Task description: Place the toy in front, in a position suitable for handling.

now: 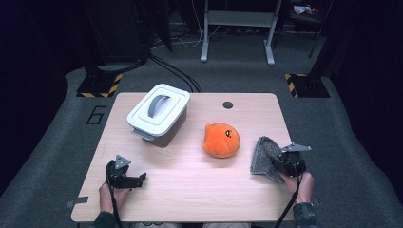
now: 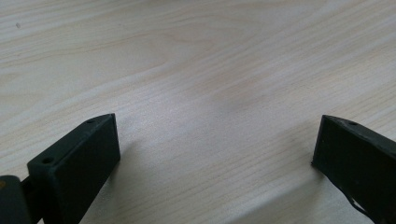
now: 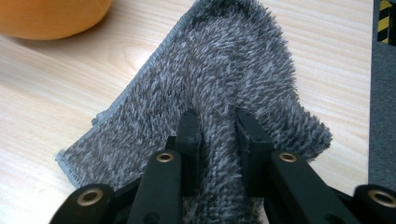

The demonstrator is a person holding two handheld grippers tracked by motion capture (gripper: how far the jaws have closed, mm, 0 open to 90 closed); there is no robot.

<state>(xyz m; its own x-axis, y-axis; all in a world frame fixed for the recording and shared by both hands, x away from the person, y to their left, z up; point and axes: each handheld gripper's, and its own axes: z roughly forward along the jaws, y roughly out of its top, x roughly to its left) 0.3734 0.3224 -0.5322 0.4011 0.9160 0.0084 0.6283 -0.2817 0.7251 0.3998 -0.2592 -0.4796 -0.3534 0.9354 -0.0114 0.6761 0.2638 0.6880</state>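
Right gripper (image 3: 217,122): jaws pinched on a raised fold of the grey cloth (image 3: 224,70), which drapes ahead of them on the worktop (image 3: 56,93). Soft, light, floppy; likely grips best at bunched pile. Left gripper (image 2: 215,149): jaws open, nothing between.

We see bare table (image 1: 190,185) across the lower middle of the high view, an open lane between the left gripper (image 1: 135,181) and the right gripper (image 1: 277,164). Above it, the orange plush (image 1: 221,140) blocks the centre, and the white lidded box (image 1: 158,114) fills the upper left. Between those two runs a narrow gap. The grey cloth (image 1: 264,154) covers the right edge, near the plush.
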